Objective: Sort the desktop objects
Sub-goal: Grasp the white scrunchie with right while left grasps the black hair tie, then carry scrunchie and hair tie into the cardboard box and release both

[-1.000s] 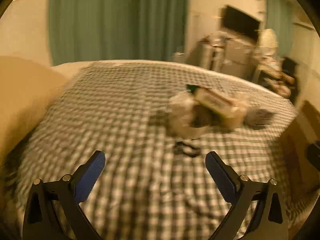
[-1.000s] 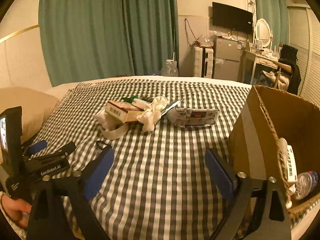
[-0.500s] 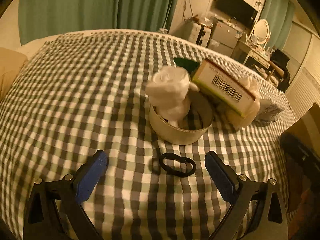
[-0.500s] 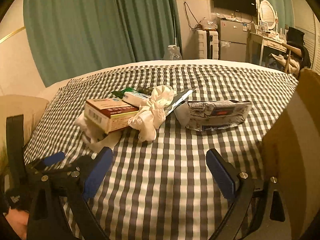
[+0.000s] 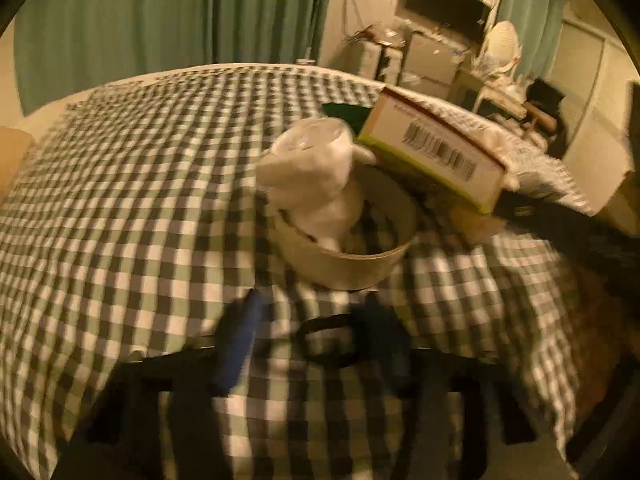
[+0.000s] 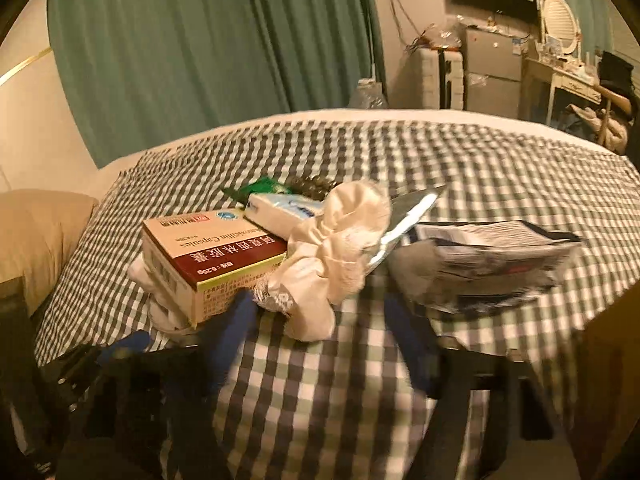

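The black hair tie (image 5: 328, 340) lies flat on the checked bedspread (image 5: 120, 208), right between the blurred blue pads of the left gripper (image 5: 312, 340), its long axis running across the jaw line from about 9 to 3 o'clock. The jaws are closing, with the loop inside the gap; motion blur hides whether the pads already press on it. Just past the tie, at 12 o'clock, the roll of tape (image 5: 344, 256) stands on its edge face with a white crumpled bag (image 5: 312, 172) stuffed into it, and the capsule box (image 5: 432, 148) leans over it at 1 o'clock, so open room lies only toward the viewer and to 9 o'clock. The left hand is clearly the nearer one to the tie. In the right wrist view the right gripper (image 6: 324, 336) is closing too, aimed at the lower tail of the white lace scrunchie (image 6: 332, 264), which hangs down into the gap at 12 o'clock; contact cannot be told. The capsule box (image 6: 208, 256) crowds the left pad at 10 o'clock and the foil packet (image 6: 484, 264) sits at 2 o'clock, leaving bare cloth only below. The cardboard box's brown wall (image 6: 612, 344) stands at 3 o'clock.
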`<state>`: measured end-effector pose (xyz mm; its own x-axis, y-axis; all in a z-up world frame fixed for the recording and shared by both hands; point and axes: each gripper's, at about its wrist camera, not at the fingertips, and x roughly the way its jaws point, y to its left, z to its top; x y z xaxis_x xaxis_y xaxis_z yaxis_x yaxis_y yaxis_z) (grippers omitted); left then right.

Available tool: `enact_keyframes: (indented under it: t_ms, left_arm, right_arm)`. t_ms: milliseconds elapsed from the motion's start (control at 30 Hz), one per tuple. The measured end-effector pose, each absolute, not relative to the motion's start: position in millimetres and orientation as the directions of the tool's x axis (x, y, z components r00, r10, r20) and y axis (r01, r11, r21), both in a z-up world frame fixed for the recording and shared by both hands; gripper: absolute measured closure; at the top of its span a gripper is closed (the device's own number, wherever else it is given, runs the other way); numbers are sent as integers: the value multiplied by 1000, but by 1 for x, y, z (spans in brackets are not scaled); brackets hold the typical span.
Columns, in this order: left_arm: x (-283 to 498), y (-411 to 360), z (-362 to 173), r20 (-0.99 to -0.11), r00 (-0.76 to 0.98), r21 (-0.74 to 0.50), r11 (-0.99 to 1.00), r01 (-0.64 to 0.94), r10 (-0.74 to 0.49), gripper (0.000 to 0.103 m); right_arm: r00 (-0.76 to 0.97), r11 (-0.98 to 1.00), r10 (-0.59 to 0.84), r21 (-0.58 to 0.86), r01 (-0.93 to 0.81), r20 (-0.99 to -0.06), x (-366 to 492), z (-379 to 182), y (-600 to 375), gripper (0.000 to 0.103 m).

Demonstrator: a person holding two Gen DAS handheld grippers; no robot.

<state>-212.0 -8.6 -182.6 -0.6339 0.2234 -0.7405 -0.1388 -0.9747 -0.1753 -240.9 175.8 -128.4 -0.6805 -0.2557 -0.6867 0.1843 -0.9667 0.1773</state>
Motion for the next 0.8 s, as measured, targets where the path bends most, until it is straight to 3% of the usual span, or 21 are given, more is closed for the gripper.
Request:
enact_keyframes:
  t_ms: [100,133,367,533,800]
  left_arm:
    - [-212,-15,-180,-725,-640,-195,-967,-162,253,85]
    - [-210,-16,-180,-719,-646,-192,-967,-169,256,88]
    - [-197,-35,-183,-682,-667,-256,-952,-165,299,88]
    - [-177,-33,-180,-692,-685,-173,-973,-151,229,97]
    - [-117,-23,-149,-683,-702,-155,-979,-129,201,98]
  right_arm:
    - [-657,-963,-268,190,190,-704,-247,-136,172,88]
    - [-656,-963,-268,193,186,-706,-246,-138,172,90]
    - [-653,-952,-306,241,189,-693,-222,-127,180,92]
    - [-646,-945,-325,266,192,-690,-196,-114,189,92]
    - [-687,-936,-349,265,230,-638,-125,-69,193,92]
